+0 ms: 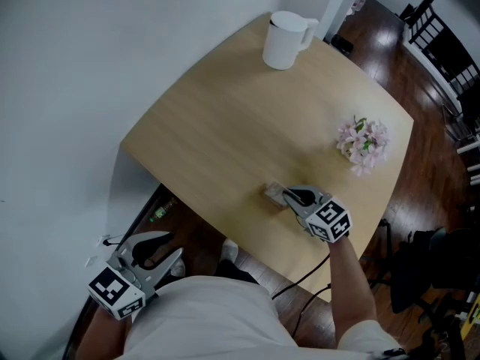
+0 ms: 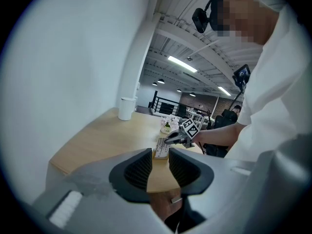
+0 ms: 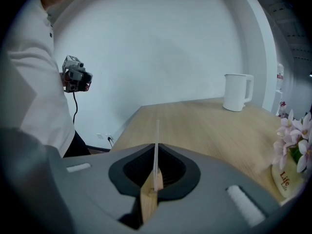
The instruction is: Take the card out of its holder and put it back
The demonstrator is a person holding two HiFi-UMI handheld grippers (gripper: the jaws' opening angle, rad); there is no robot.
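Observation:
A thin white card (image 3: 156, 145) stands edge-on between the pads of my right gripper (image 3: 156, 168), which is shut on it. Its lower edge sits in the slot of a small wooden holder (image 3: 148, 201). In the head view the right gripper (image 1: 291, 196) reaches the holder (image 1: 273, 193) near the table's front edge. The left gripper view shows the card's printed face (image 2: 162, 148) with the right gripper (image 2: 181, 136) at its end. My left gripper (image 1: 168, 246) hangs off the table at the lower left. Its jaws (image 2: 160, 161) are open and hold nothing.
A white jug (image 1: 286, 40) stands at the far corner of the wooden table (image 1: 225, 126). A small pot of pink flowers (image 1: 363, 144) sits to the right of the holder. A white wall runs along the left, and dark chairs (image 1: 442, 43) stand on the floor beyond.

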